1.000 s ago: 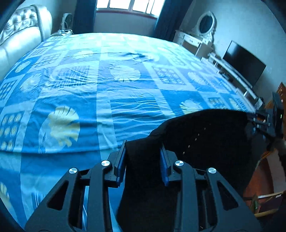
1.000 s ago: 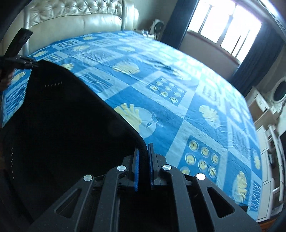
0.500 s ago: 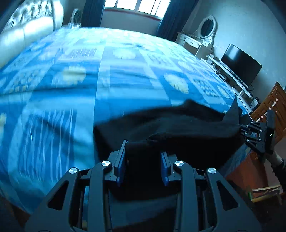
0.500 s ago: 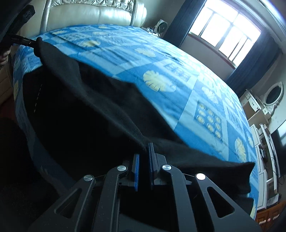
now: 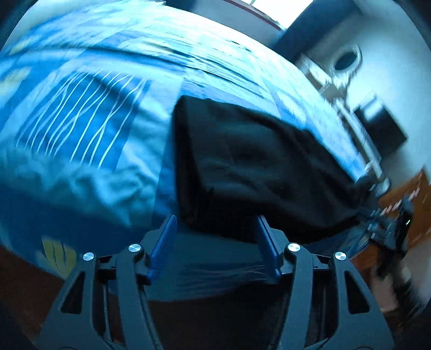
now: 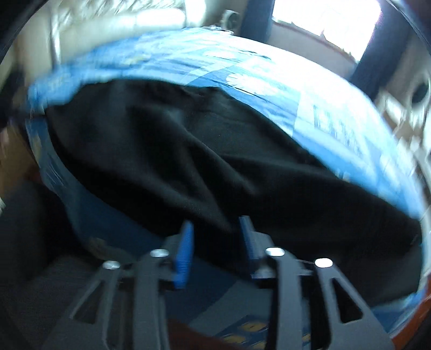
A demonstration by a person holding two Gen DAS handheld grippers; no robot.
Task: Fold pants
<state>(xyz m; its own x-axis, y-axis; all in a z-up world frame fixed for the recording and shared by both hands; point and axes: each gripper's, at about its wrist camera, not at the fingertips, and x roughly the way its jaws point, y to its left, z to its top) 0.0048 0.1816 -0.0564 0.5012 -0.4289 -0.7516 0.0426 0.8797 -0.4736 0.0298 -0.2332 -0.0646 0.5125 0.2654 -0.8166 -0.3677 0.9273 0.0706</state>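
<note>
The black pants (image 5: pixel 258 167) lie spread along the near edge of the bed, blurred in both views. My left gripper (image 5: pixel 215 224) stands over one end of them, its jaws opening; the blue pads (image 5: pixel 164 234) are apart, with the cloth's edge between them but not pinched. Over the other end of the pants (image 6: pixel 188 150) is my right gripper (image 6: pixel 215 228), jaws likewise opening, cloth lying loose between its pads (image 6: pixel 184 242). The right gripper (image 5: pixel 388 228) also shows at the far right of the left wrist view.
The bed carries a blue patterned cover (image 5: pixel 80 113) that hangs over the near edge. A cream tufted headboard (image 6: pixel 113 29) is at one end. A dresser with a round mirror (image 5: pixel 347 59) and a dark television (image 5: pixel 379 121) stand beyond the bed, with a window (image 6: pixel 334 18) behind.
Both grippers came down to the bed with the pants and laid them along its near edge. Both sets of jaws, shut on the cloth before, now stand apart.
</note>
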